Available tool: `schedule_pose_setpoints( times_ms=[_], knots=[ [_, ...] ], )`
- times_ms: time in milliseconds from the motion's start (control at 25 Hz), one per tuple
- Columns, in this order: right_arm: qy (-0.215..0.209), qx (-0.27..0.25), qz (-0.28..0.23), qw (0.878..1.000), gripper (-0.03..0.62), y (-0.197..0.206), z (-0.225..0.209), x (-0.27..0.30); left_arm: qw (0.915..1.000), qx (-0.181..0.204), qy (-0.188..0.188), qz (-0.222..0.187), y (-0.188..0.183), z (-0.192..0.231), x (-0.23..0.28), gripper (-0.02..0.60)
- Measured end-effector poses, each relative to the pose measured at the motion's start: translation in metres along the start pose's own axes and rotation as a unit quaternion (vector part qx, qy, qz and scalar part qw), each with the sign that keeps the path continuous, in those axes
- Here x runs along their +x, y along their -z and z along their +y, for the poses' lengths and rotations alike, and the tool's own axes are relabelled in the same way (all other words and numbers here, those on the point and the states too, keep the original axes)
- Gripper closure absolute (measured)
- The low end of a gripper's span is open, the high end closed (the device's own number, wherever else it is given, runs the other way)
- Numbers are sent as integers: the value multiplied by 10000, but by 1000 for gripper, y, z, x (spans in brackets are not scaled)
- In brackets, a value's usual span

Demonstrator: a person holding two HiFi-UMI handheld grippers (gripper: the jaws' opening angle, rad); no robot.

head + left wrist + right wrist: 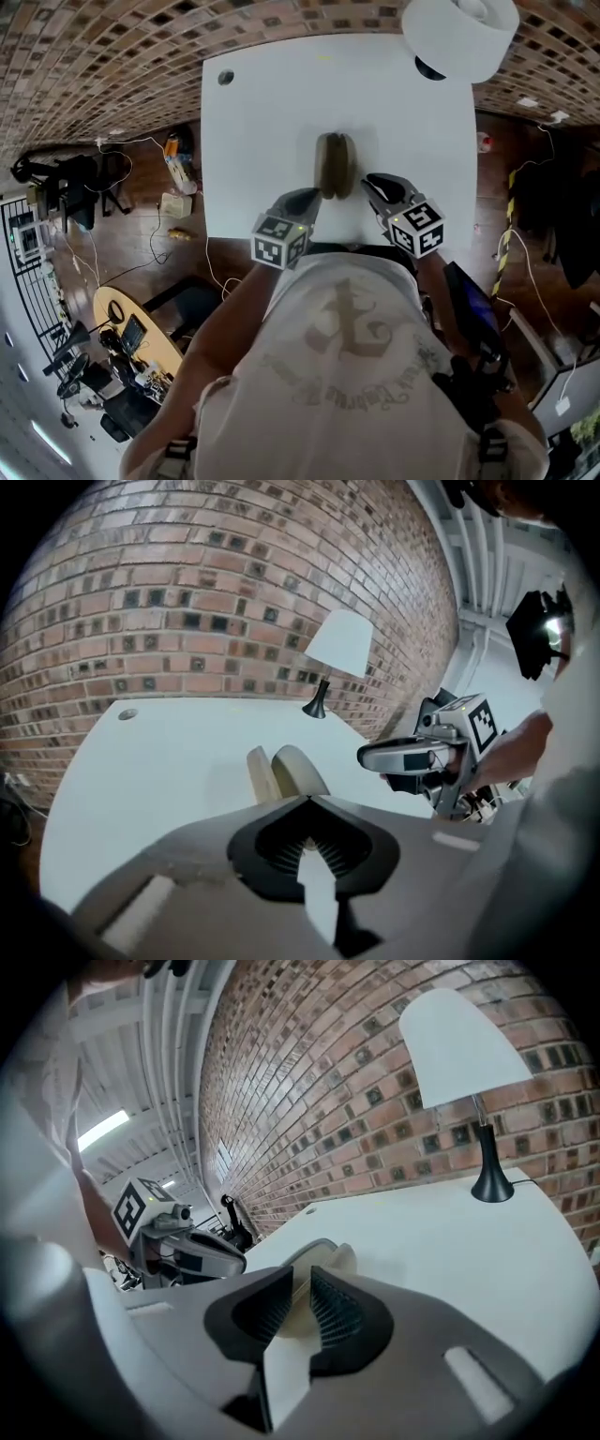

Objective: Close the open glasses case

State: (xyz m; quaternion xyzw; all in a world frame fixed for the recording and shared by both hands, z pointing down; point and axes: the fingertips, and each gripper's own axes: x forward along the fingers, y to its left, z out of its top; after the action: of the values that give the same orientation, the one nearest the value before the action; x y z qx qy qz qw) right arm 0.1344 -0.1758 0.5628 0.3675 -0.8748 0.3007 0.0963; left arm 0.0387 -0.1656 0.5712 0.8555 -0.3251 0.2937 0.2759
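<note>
The olive glasses case (335, 166) stands open on the white table (262, 112), its two shells side by side. My left gripper (302, 199) sits just short of the case's near left side, and in its own view its jaws (309, 801) meet at the tips with the case (286, 772) right beyond them. My right gripper (378, 187) is near the case's right side. Its jaws (300, 1293) stand a little apart with nothing pressed between them, and the case (323, 1260) shows through the gap. Each gripper sees the other across the case: right gripper (375, 757), left gripper (230, 1262).
A white-shaded lamp (459, 33) on a black base stands at the table's far right corner. A cable hole (226, 77) is at the far left corner. A brick wall runs behind the table. Chairs, cables and a round desk (131, 328) are on the floor to the left.
</note>
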Motion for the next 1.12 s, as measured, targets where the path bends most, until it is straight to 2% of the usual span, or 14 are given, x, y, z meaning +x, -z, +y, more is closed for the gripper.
schedule_pose_setpoints(
  times_ms=[400,680,840,1120],
  knots=[
    [-177,553,458,9973,414,21,-19,24,9972,-34,-600,453,5,17,23,575],
    [-135,840,722,9938,370,35,-15,45,9969,-99,-490,615,12,26,30,575],
    [-34,790,737,9941,370,37,-11,49,9966,-35,-534,621,13,36,30,574],
    [107,671,591,9959,370,24,4,59,9971,-256,-426,580,23,61,28,575]
  ],
)
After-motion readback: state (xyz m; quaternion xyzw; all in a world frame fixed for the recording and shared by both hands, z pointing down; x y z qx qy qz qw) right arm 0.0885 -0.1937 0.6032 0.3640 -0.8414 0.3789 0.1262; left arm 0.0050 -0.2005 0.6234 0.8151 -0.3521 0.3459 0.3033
